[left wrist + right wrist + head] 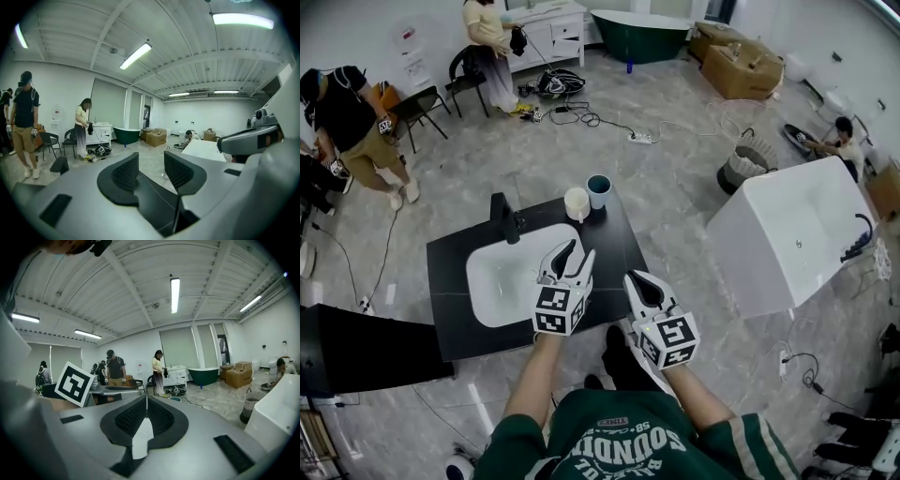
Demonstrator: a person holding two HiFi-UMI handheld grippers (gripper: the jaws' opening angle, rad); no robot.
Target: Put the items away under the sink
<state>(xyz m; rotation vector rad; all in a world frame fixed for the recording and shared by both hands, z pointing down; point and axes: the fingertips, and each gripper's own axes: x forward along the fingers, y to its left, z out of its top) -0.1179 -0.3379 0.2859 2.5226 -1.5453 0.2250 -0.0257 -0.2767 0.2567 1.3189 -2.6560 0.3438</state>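
By basin (head view only): left hand-held gripper parted, right hand-held gripper closed.

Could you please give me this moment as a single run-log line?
left gripper: open, empty | right gripper: shut, empty | white cup and teal cup: side by side on counter beside sink, untouched

The left claw holds its jaws apart (dark, ribbed inside); a green bathtub stands far beyond.
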